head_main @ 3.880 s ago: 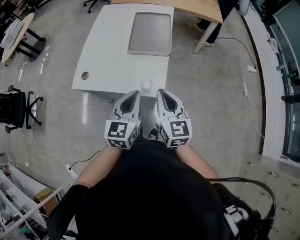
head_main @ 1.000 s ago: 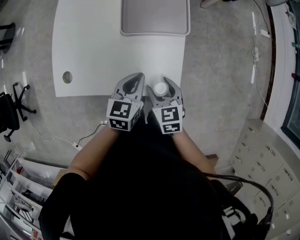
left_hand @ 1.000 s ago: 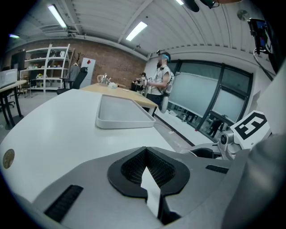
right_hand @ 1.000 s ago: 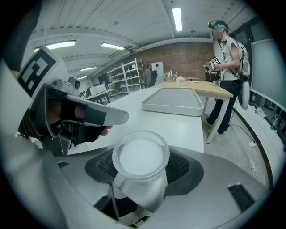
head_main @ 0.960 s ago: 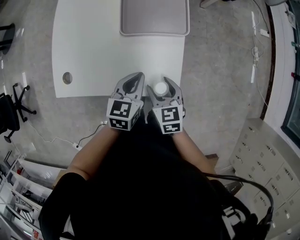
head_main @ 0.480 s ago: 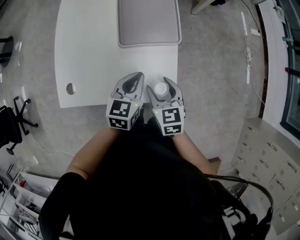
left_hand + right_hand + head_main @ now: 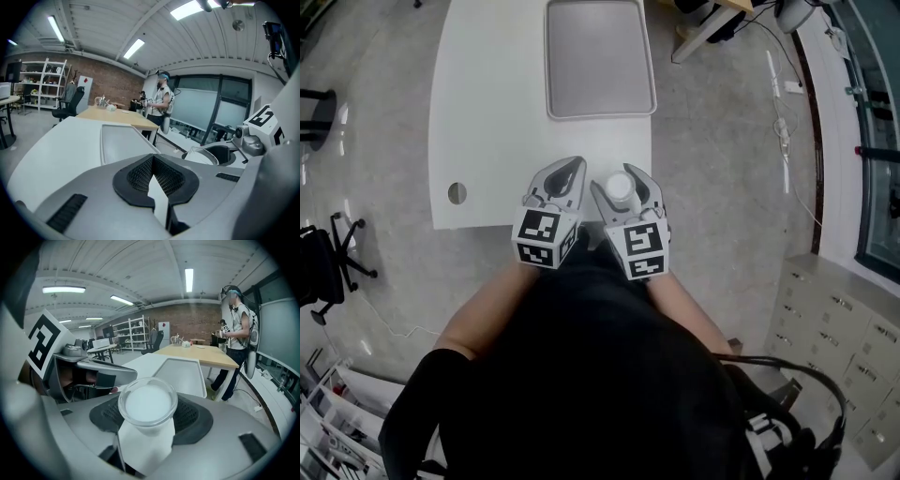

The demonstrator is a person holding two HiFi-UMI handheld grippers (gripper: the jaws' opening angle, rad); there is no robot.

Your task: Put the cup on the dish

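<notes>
Both the left hand-held gripper and the right hand-held gripper are grey with black mesh-textured pads, and their cubes carry black-and-white square markers. The cup is clear with a milky white inside; at twelve o'clock from it, the dish is pale grey on the white surface.

Cup: one. Dish: one. Grippers: two, left gripper and right gripper; two jaws and one marker cube on each. White worktop: one, with one round hole. Wooden table: one. People standing at rear: two.
</notes>
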